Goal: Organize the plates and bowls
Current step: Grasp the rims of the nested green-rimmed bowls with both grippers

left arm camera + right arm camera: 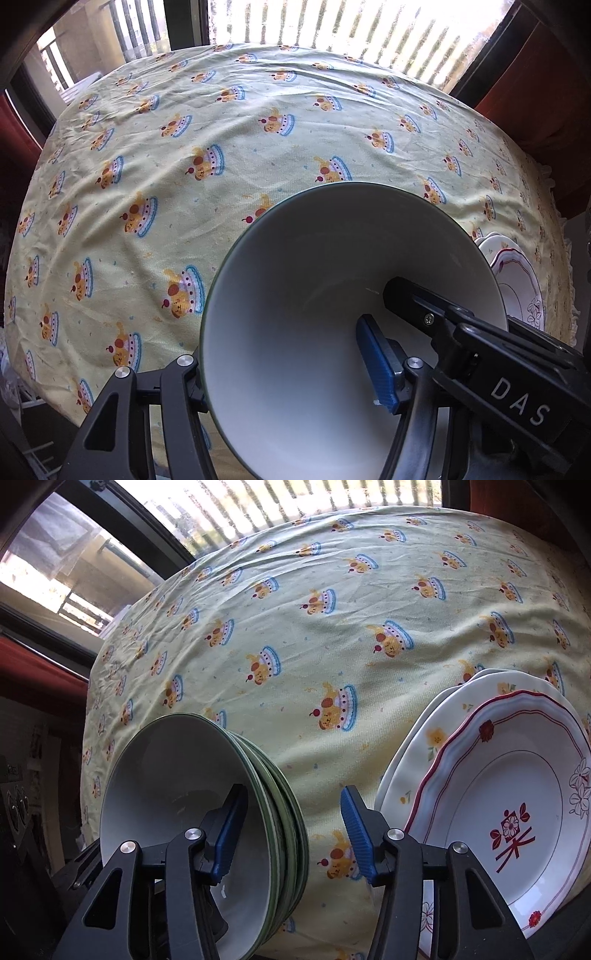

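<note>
Right gripper [291, 834]: jaws apart — nothing between the blue pads [356, 836]. Stack of green-rimmed bowls [192, 812] at 9 o'clock, left finger inside the nearest bowl. Stack of patterned plates [509, 812] at 3 o'clock. Tablecloth [314, 635] beneath, at 12 o'clock.
</note>
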The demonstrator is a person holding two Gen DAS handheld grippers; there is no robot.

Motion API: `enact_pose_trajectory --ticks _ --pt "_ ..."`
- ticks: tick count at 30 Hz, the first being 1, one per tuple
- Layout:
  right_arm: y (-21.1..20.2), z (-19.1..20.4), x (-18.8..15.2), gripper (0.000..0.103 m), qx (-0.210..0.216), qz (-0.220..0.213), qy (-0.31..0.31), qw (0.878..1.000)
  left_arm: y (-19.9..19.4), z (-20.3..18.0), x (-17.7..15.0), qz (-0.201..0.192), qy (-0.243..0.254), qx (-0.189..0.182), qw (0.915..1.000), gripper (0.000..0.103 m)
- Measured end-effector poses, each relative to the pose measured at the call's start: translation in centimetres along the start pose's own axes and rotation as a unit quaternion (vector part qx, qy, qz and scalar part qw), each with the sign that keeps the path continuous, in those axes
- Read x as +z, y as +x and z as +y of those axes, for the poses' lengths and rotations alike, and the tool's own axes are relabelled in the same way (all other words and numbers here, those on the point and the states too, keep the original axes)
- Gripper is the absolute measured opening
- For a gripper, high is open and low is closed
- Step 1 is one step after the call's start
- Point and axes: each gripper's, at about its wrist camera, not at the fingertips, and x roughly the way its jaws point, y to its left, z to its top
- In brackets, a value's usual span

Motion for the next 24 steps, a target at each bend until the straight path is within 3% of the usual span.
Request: enact_pose_trajectory --ticks 2,6,13,19,24 --pt "0.2 0.1 0.2 0.042 0.016 0.011 -0.002 1.000 0.0 0.0 0.0 0.003 -0.001 0.002 1.0000 0.066" --pt "0.6 0.5 0.4 0.036 0.024 0.018 -0.007 1.000 0.0 0.2 0.2 0.009 0.008 -0.007 0.9999 0.065" --pt "0.3 1.5 0.0 0.037 -0.017 0.009 0.001 1.000 0.1 0.2 0.4 0.019 0.051 -0.025 0.9982 0.061" --pt "-0.3 1.7 -0.6 0.037 -0.041 0.002 0.026 0.999 0.1 0.7 0.4 0.047 0.052 -0.051 0.9963 0.061" --pt "-1.2 2.3 -1.0 0.037 -0.059 -0.011 0.050 0.997 -1.3 0.8 0.8 0.040 0.084 -0.061 0.9938 0.060"
